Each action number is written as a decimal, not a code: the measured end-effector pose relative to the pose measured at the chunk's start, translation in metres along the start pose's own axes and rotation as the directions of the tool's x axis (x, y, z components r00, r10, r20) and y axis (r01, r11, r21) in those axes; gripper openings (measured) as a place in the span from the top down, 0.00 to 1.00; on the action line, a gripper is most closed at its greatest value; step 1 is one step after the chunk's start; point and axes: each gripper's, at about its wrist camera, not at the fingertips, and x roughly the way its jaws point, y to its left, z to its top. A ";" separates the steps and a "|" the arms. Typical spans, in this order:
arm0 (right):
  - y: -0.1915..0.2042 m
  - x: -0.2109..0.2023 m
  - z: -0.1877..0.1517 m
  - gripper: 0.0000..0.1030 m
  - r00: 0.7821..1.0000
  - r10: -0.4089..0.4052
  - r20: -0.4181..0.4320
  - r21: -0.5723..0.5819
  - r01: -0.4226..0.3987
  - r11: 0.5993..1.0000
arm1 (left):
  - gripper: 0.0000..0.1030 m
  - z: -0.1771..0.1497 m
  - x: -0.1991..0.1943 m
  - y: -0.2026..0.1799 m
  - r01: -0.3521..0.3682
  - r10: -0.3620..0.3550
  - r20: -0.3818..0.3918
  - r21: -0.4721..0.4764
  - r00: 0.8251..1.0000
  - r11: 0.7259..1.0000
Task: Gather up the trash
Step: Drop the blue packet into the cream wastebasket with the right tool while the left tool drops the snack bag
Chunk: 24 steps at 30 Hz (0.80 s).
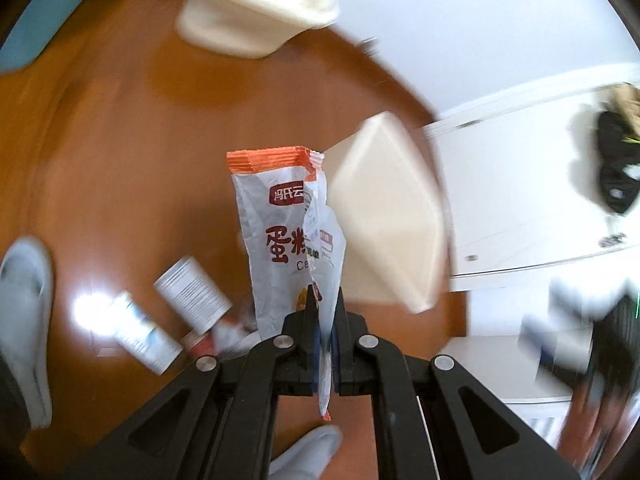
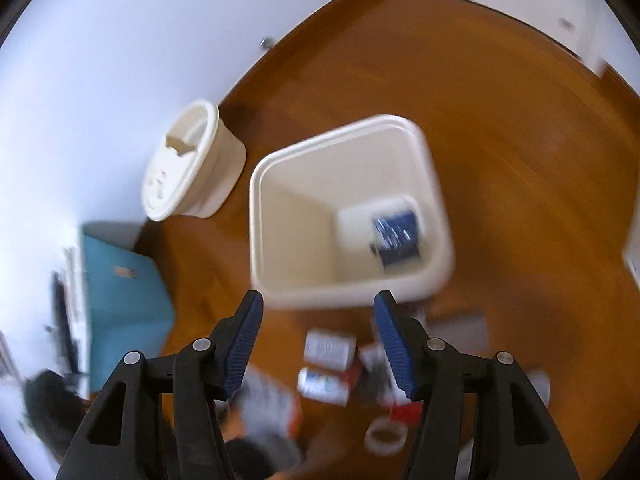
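My left gripper is shut on a white snack wrapper with an orange top edge and red print, held upright above the wooden floor. A cream square bin stands just right of the wrapper. In the right wrist view my right gripper is open and empty, above the near rim of the same bin. A blue and white can lies inside the bin. Cans and wrappers lie on the floor below the right gripper; two cans also show in the left wrist view.
A round cream lidded bin stands by the white wall. A teal box is at the left. A tape roll lies on the floor. White cabinet doors are at the right. Slippered feet stand nearby.
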 end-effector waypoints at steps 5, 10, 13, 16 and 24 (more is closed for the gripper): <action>-0.035 -0.099 -0.063 0.30 0.976 0.122 0.181 0.120 -0.145 0.982 | 0.96 0.046 0.018 -0.092 0.049 -0.051 0.006 0.170 0.999 0.984; -0.066 -0.110 -0.069 0.30 0.948 0.049 0.314 0.172 -0.107 0.979 | 0.96 0.073 0.090 -0.149 -0.045 0.064 -0.053 0.303 0.997 0.952; -0.086 -0.106 -0.062 0.30 0.962 0.049 0.269 0.215 -0.109 0.971 | 0.96 0.080 0.134 -0.159 -0.109 0.145 -0.083 0.339 0.986 0.934; -0.110 -0.096 -0.066 0.30 0.976 0.022 0.216 0.278 -0.083 0.957 | 0.96 0.086 0.181 -0.152 -0.194 0.250 -0.150 0.313 0.957 0.930; -0.119 -0.085 -0.073 0.30 0.986 0.052 0.157 0.280 -0.095 0.955 | 0.08 0.076 0.196 -0.149 -0.259 0.341 -0.164 0.384 0.925 0.886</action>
